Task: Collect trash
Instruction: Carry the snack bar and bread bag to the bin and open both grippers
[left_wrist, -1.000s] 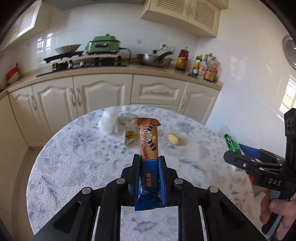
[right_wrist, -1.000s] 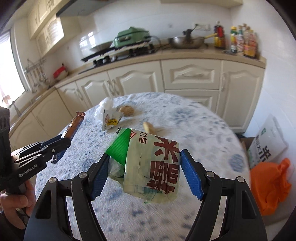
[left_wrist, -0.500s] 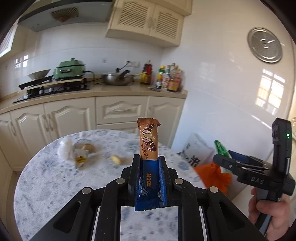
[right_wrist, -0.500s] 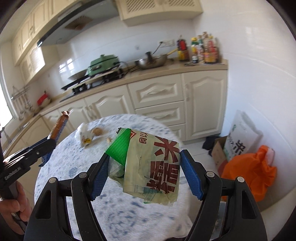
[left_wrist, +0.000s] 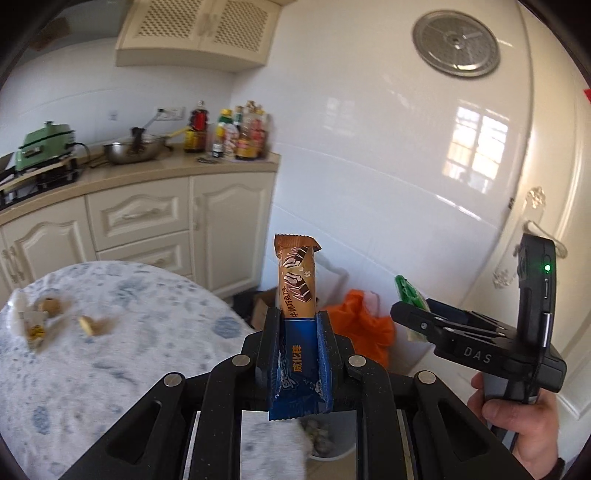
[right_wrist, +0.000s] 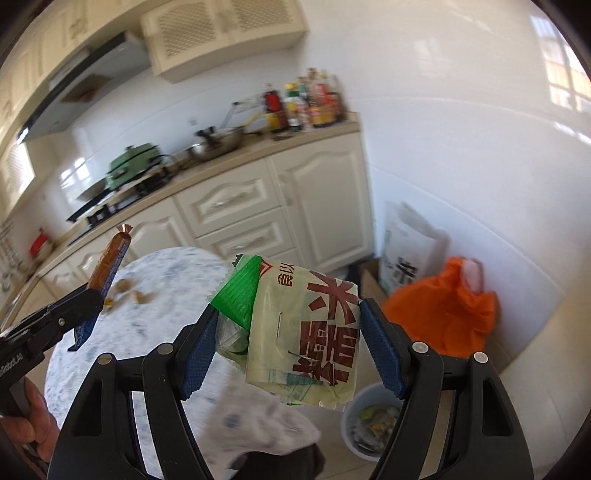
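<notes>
Two tools in view, one per hand. Left tool (left_wrist: 299, 325) clamped tight on one snack bar wrapper (left_wrist: 297, 288), brown upper half upright above the jaws, blue lower half pinched between them. Right tool (right_wrist: 288, 347) spread wide yet gripping one crumpled bag (right_wrist: 314, 332), pale with red lettering, plus a green scrap (right_wrist: 236, 295) tucked at its left side; both blue pads pressed against the bundle. Both loads held in the air off the edge of the round table (left_wrist: 110, 354). On that table, far side: three small bits of trash (left_wrist: 44, 317), blurred, grouped close together. On the floor below the tools: one trash bin (right_wrist: 369, 424), pale, already holding some litter. Near the wall: one orange bag (right_wrist: 443, 314), one white printed sack (right_wrist: 406, 247) beside a cardboard box (right_wrist: 371, 275).
</notes>
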